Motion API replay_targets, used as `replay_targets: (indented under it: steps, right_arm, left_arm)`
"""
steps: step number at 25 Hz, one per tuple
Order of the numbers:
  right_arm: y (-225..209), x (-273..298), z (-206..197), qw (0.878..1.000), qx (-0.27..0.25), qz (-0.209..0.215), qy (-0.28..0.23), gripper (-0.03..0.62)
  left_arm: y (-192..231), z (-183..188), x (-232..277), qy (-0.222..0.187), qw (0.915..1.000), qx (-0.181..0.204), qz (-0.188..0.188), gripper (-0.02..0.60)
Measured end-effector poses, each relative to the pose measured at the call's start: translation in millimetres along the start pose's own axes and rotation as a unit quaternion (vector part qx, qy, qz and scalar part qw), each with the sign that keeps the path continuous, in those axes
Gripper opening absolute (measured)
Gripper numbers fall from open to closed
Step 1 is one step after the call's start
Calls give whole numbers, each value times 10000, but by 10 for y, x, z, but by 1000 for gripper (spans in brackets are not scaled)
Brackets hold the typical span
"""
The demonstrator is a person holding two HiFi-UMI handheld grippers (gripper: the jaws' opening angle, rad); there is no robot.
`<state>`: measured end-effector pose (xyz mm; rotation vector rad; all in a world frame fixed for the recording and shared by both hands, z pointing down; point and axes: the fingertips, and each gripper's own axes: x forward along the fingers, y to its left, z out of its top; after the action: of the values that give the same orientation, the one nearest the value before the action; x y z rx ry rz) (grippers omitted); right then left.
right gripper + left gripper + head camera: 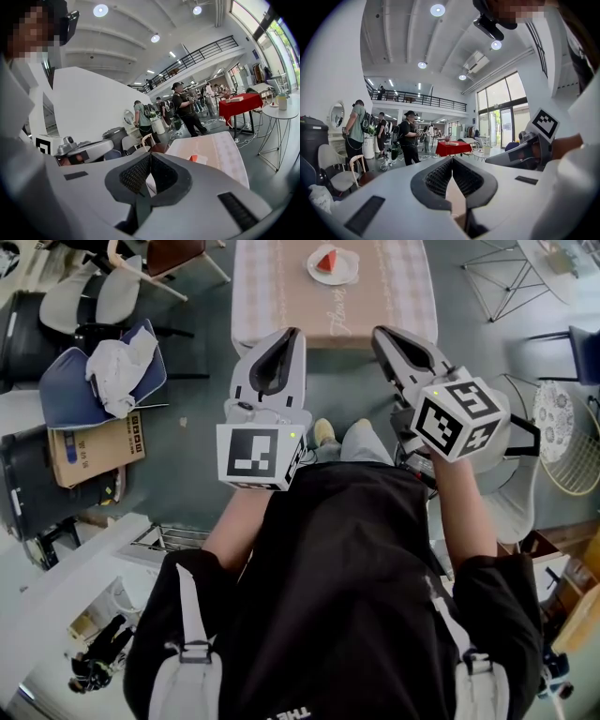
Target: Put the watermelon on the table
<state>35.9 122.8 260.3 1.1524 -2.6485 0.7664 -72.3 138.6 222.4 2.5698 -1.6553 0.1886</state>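
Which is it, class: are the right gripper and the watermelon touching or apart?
Apart. In the head view, bare table shows between the shut right gripper and the watermelon on its plate.

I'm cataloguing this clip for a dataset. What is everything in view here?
table: one, beige checked cloth, ahead of the person
plate: one, white, on the table
watermelon slice: one, red, on the plate
cardboard box: one, brown, floor at left
cushion: one, blue, left, by the box
bystanders: several, mixed clothes, far across the hall
left gripper: one, grey, shut, empty, pointing towards the table
right gripper: one, grey, shut, empty, beside it
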Motion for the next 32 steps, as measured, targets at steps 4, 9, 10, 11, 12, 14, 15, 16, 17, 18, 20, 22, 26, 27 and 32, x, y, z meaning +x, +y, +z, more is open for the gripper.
replay_targets:
  steps: [4,9,10,11,12,14,15,16,17,18,20,22,26,27,32]
  right_arm:
    - [-49,-73,-23,10000,35,-40,10,15]
    - [-157,-220,38,10000,-16,-57,5,15]
    - [-171,-259,41,10000,-33,-42,21,15]
    - [-178,-296,38,10000,-56,-18,48,15]
    - [-183,-332,37,9999,-87,7,77,15]
    - [-197,-402,54,9998,-149,43,92,15]
    - [-211,-435,72,9998,-162,49,68,15]
    - [-229,-465,91,9999,-162,52,32,15]
    - [-248,-494,111,9999,-163,54,-3,15]
    - [-271,-522,129,9998,-176,51,-29,15]
    - [-321,-573,162,9998,-210,22,-61,15]
    - [-350,-615,195,9998,-195,16,-103,15]
    - [-387,-684,251,9997,-173,32,-197,15]
    - [-401,-697,260,9996,-180,25,-208,15]
    - [-419,-721,258,9996,-174,22,-199,15]
  left_arm:
    - [-113,16,14,43,10000,5,-56,14]
    - [-268,90,69,46,10000,55,-34,14]
    - [-306,110,73,37,10000,63,-22,14]
    - [-343,133,74,29,10000,77,-10,14]
    - [-379,156,76,25,10000,91,0,14]
    - [-445,196,84,21,9999,107,16,14]
    - [-473,210,89,22,9999,112,22,14]
    - [-499,222,92,24,9999,121,26,14]
    - [-524,234,94,20,9999,133,30,14]
    - [-548,249,96,10,9999,144,34,14]
    - [-592,272,106,-11,9999,152,40,14]
    - [-619,275,116,3,9999,151,49,14]
    - [-669,281,148,13,9998,181,44,14]
    - [-681,287,156,6,9998,190,38,14]
    - [-717,266,173,30,9998,182,4,14]
